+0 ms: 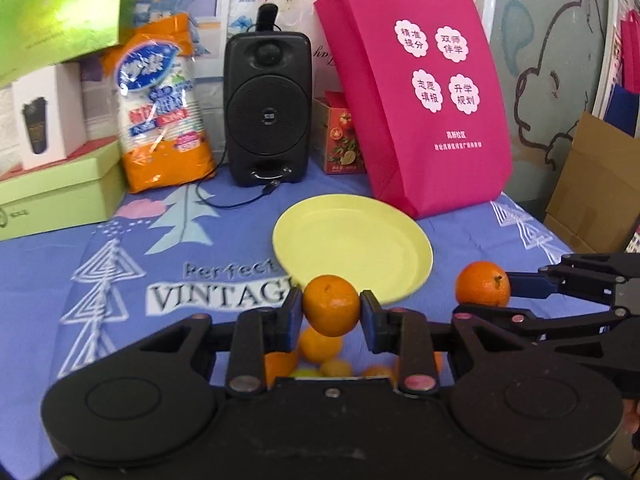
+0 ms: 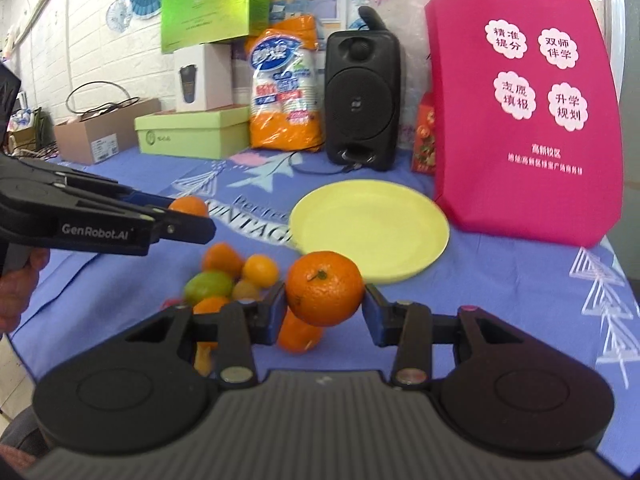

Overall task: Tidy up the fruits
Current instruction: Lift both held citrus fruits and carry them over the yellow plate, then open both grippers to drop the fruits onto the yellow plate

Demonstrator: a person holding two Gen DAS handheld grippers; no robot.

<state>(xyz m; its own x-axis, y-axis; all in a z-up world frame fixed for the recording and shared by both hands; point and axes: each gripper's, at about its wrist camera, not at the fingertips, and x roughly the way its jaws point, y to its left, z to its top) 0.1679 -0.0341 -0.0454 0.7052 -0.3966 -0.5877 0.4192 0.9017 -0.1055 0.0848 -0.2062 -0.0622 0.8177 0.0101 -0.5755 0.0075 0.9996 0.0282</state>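
Observation:
My left gripper (image 1: pixel 331 307) is shut on an orange (image 1: pixel 331 305), held above a pile of small fruits (image 1: pixel 320 348). It shows from the side in the right wrist view (image 2: pixel 192 216) with its orange (image 2: pixel 188 205). My right gripper (image 2: pixel 325 300) is shut on another orange (image 2: pixel 325 288); in the left wrist view it (image 1: pixel 486 292) enters from the right with that orange (image 1: pixel 483 284). A yellow plate (image 1: pixel 352 246) lies empty just beyond both grippers, also in the right wrist view (image 2: pixel 370 232). The pile (image 2: pixel 228 276) holds several oranges, a green fruit and yellow ones.
A pink tote bag (image 1: pixel 416 100) stands behind the plate on the right. A black speaker (image 1: pixel 267 108) with a cable, an orange bag of paper cups (image 1: pixel 160 108) and green boxes (image 1: pixel 56 196) line the back. A cardboard box (image 1: pixel 596 188) sits far right.

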